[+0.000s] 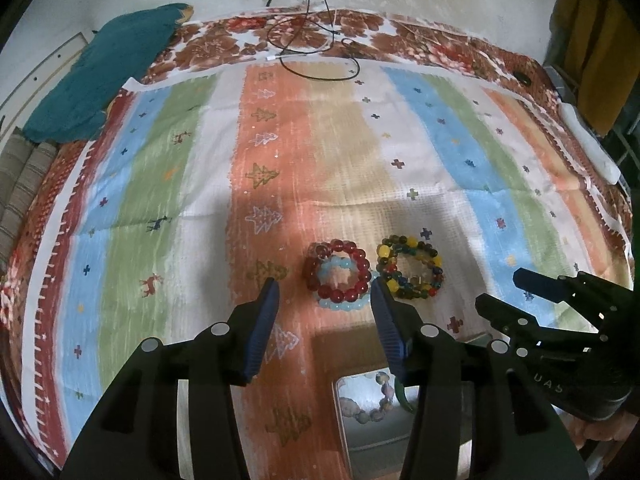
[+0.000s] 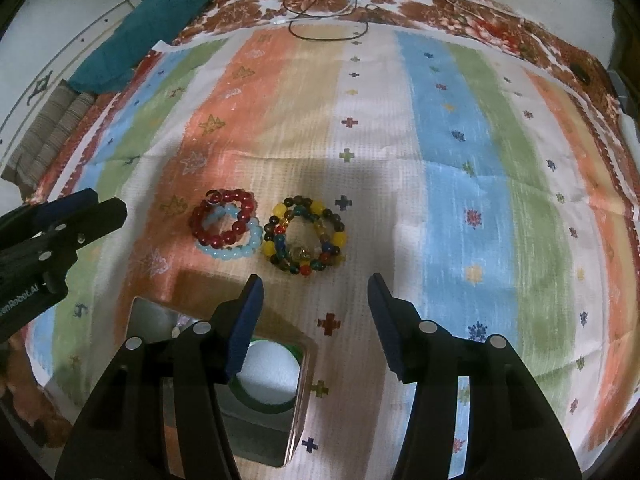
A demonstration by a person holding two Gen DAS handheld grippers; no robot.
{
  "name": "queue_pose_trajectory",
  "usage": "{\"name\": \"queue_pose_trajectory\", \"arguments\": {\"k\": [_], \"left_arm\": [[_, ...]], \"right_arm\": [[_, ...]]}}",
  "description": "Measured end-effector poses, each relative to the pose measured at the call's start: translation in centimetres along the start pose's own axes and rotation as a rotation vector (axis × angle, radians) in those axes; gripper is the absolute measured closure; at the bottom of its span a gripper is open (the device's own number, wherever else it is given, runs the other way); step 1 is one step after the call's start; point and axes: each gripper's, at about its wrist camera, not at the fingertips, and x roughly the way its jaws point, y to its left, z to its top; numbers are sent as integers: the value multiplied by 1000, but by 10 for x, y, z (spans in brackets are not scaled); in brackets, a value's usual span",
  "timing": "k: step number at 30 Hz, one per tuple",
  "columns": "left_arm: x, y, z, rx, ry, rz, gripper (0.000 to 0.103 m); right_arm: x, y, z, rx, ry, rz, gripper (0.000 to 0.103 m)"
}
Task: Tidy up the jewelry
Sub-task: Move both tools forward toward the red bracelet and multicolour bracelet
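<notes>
A red bead bracelet (image 1: 340,270) lies on top of a pale blue bead bracelet (image 1: 343,305) on the striped cloth; both show in the right wrist view, red (image 2: 224,220) and pale blue (image 2: 240,250). A multicoloured bead bracelet (image 1: 412,268) (image 2: 306,236) lies just right of them. An open box (image 1: 376,412) (image 2: 256,380) holds a green bangle (image 2: 260,400) and a pale bead bracelet (image 1: 380,398). My left gripper (image 1: 324,296) is open, just short of the red and blue bracelets. My right gripper (image 2: 316,290) is open, near the multicoloured bracelet.
The striped cloth (image 1: 440,160) covers a floral sheet (image 1: 224,40). A teal cloth (image 1: 108,76) lies at the far left. Black cables (image 1: 320,48) lie at the far edge. A white object (image 1: 588,140) lies at the right edge.
</notes>
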Motion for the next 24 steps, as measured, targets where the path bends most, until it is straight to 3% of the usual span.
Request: {"name": "queue_pose_trajectory", "arguments": {"k": [24], "left_arm": [[52, -7, 25, 32, 61, 32, 55]], "right_arm": [[43, -2, 22, 12, 82, -13, 49]]}}
